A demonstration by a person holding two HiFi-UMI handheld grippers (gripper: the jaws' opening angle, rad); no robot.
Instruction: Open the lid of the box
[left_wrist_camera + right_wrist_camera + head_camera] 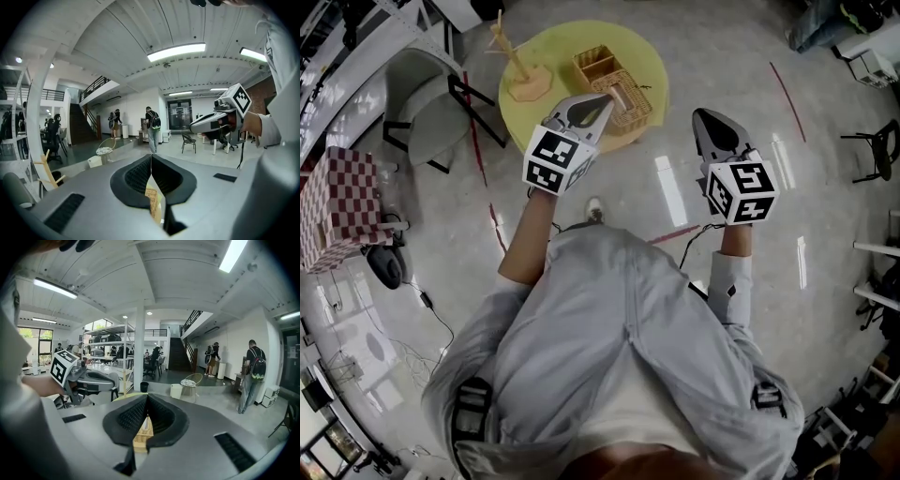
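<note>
Both claws were clenched shut and empty, left gripper (602,101) and right gripper (706,116) alike. We judged nothing done yet: the wicker box (633,105) sat on the yellow table (661,61), untouched, lid apparently unopened. Our left gripper hung over the table's near edge, covering part of the box. Its lid and any catch were too small to make out.
</note>
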